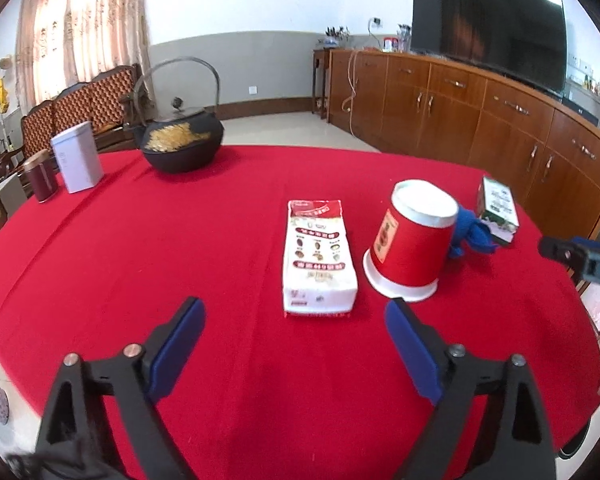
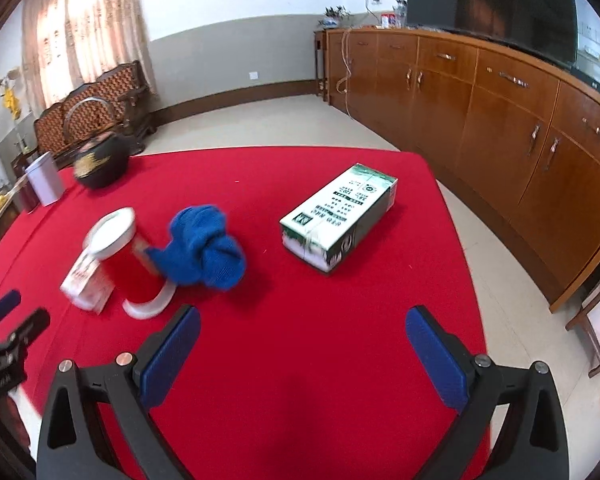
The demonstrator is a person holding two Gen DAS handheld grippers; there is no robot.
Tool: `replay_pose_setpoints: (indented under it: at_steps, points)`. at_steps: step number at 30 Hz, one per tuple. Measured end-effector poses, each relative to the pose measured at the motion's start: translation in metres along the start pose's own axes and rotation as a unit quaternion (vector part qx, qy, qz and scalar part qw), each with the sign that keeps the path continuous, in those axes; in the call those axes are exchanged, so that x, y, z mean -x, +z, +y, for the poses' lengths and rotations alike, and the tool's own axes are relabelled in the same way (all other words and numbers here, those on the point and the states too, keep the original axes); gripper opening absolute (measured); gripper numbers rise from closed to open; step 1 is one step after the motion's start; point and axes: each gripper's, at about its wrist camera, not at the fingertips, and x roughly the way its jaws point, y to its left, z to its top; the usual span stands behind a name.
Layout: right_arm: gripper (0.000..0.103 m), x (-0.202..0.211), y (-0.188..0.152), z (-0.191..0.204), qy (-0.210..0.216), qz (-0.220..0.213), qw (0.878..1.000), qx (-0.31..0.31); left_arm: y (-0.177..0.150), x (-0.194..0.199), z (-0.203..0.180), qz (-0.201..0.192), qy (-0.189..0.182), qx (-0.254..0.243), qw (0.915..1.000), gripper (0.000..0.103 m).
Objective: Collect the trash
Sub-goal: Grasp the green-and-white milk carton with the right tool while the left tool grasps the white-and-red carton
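A white-and-red tissue pack lies flat on the red tablecloth, just beyond my open left gripper. To its right a red paper cup stands upside down and tilted, with a crumpled blue cloth against it. A green-and-white carton lies behind the cloth. In the right wrist view the carton lies ahead of my open right gripper, with the blue cloth, the cup and the tissue pack off to the left. Nothing sits between either pair of pads.
A black iron kettle, a white tin and a dark red canister stand at the table's far left. A long wooden cabinet with a television runs along the right wall. The table edge drops to tiled floor at right.
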Motion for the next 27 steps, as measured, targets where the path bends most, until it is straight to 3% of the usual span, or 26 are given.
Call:
replay_pose_setpoints:
  at_steps: [6, 14, 16, 18, 20, 27]
  points:
    - [0.102, -0.045, 0.024, -0.013, -0.007, 0.018, 0.999, -0.027, 0.009, -0.037, -0.002, 0.038, -0.008, -0.008, 0.9992, 0.079]
    - [0.096, -0.099, 0.059, -0.029, 0.019, 0.046, 0.996, -0.072, 0.021, -0.057, 0.001, 0.058, -0.016, 0.008, 0.9982, 0.072]
    - [0.083, -0.110, 0.062, -0.031, 0.031, 0.060, 0.994, -0.080, 0.022, -0.060, -0.001, 0.063, -0.020, 0.009, 0.9978, 0.070]
    - [0.079, -0.111, 0.060, -0.033, 0.036, 0.067, 0.994, -0.077, 0.022, -0.061, -0.003, 0.067, -0.022, 0.007, 0.9975, 0.065]
    - [0.074, -0.104, 0.055, -0.036, 0.036, 0.067, 0.995, -0.071, 0.021, -0.059, -0.005, 0.068, -0.029, 0.003, 0.9973, 0.052]
    - [0.069, -0.075, 0.027, -0.048, 0.035, 0.072, 0.995, -0.052, 0.010, -0.038, -0.012, 0.052, -0.037, -0.008, 0.9979, 0.051]
